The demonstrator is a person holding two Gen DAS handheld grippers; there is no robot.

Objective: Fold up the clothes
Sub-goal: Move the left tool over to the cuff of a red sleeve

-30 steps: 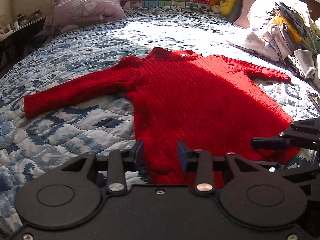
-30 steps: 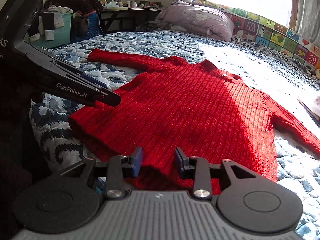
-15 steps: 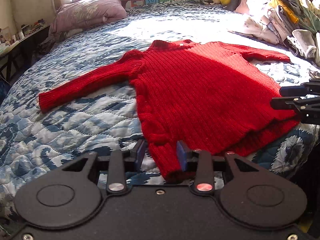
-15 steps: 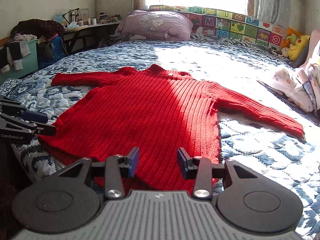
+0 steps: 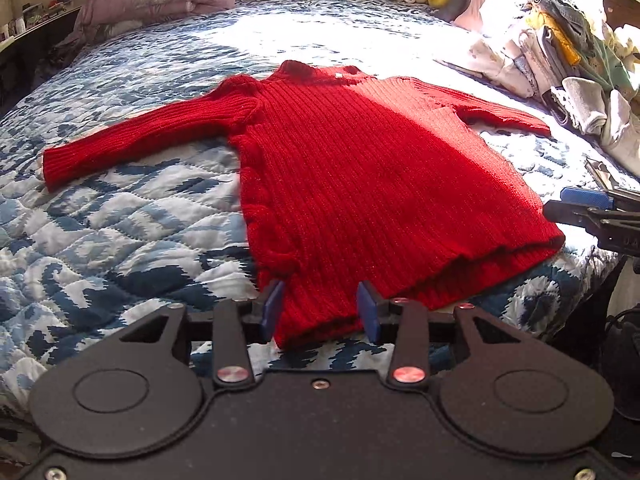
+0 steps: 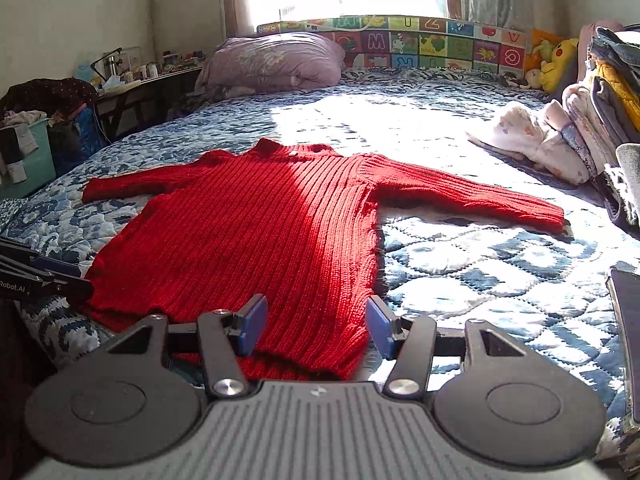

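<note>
Red and woolly, the sweater lies flat on the bed, with its neck at the far end and both sleeves stretched out to the sides. In the left wrist view, the left tool sits at the near left corner of the hem. Its two blue pads are apart, with the hem corner between them, not pinched. The right tool pokes in at the right.

In the right wrist view, the right tool has its pads apart around the near right corner of the sweater. A pile of clothes waits at the far right. No fold looks made yet, so all the folding seems left to do.
</note>
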